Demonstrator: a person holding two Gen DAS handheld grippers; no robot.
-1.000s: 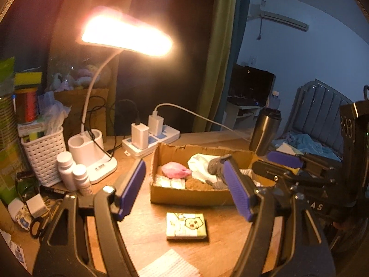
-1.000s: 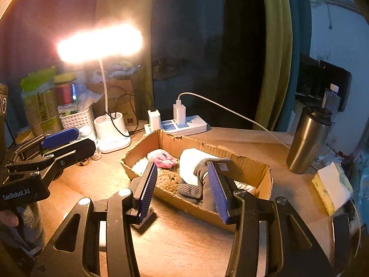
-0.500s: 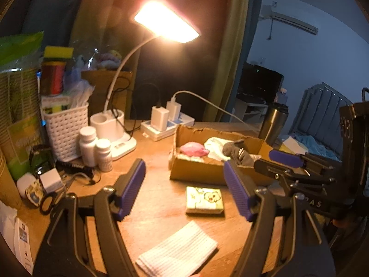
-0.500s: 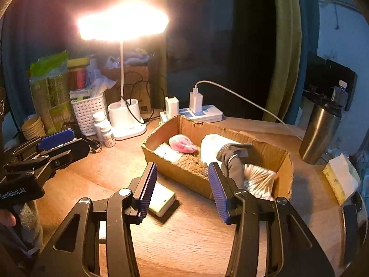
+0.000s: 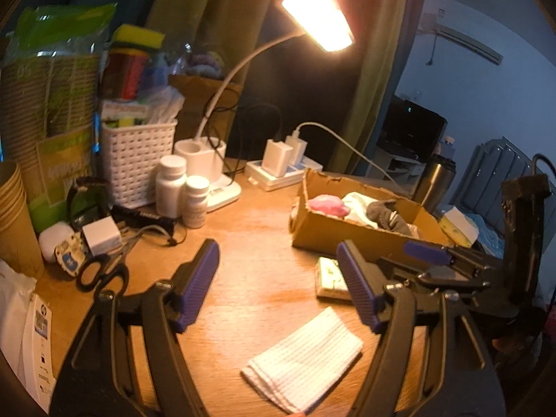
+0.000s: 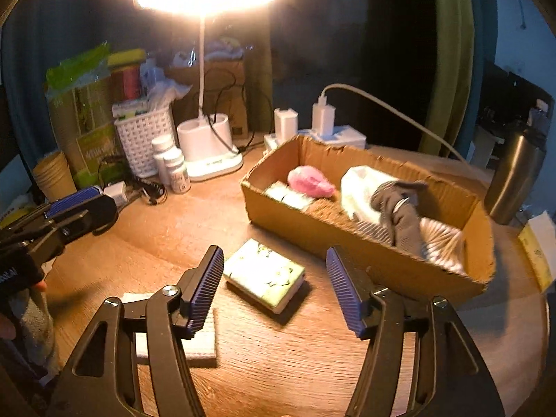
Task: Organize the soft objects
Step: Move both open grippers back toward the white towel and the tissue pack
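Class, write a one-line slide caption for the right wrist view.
Open right gripper hovers over a tissue pack beside the cardboard box of soft items.

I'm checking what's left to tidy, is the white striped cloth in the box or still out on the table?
Out. The white striped cloth lies folded on the table, apart from the cardboard box.

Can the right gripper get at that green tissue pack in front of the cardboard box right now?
Probably yes: the right gripper has its jaws open and empty, the tissue pack lies flat between them on the table, apart from the cardboard box, nothing covering it.
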